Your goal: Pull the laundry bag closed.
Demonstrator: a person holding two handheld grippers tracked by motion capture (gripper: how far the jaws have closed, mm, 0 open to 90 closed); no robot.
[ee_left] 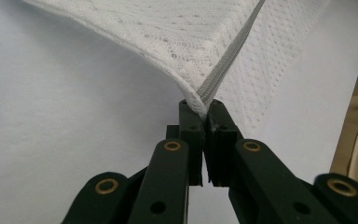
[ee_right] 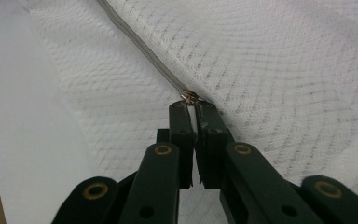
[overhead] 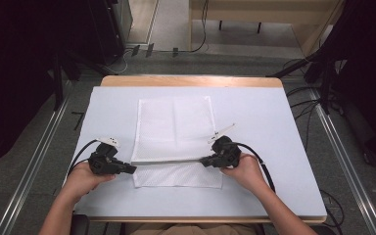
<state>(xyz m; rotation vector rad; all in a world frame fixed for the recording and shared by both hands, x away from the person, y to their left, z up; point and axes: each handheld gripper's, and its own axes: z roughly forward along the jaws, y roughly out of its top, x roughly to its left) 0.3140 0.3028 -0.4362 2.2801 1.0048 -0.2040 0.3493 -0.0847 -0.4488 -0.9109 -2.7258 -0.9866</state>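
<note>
Your left gripper (overhead: 127,169) sits at about eight o'clock on the table (overhead: 274,127), black and angular, its jaws pinched tight on the near-left corner of the mesh bag (overhead: 174,128). Its own view shows what the high view cannot: the corner of the bag (ee_left: 191,42) is lifted off the tabletop, and the fabric is a white, perforated knit dotted with tiny holes, with a flat grey zipper tape (ee_left: 223,65) running straight into the closed jaws.

The bag itself lies at the middle of the table, a flat white rectangle with faint fold creases, long side pointing from six to twelve o'clock. In the high view the zipper (overhead: 169,160) reads as a thin taut line stretched between your two grippers, with a strip of mesh lying flat on the table below it, toward six o'clock. Whether the bag holds anything cannot be told; it looks flat.

Your right gripper (overhead: 206,160) is at about five o'clock, its jaws clamped together on the small metal zipper pull (ee_right: 189,97). That pull is too small to make out from above; the right gripper view shows it as a brassy nub at the jaw tips, with the grey zipper (ee_right: 140,42) leading away toward eleven o'clock across honeycomb-textured mesh (ee_right: 279,56). The tabletop is smooth, matt, pale blue-white with a wooden edge.
</note>
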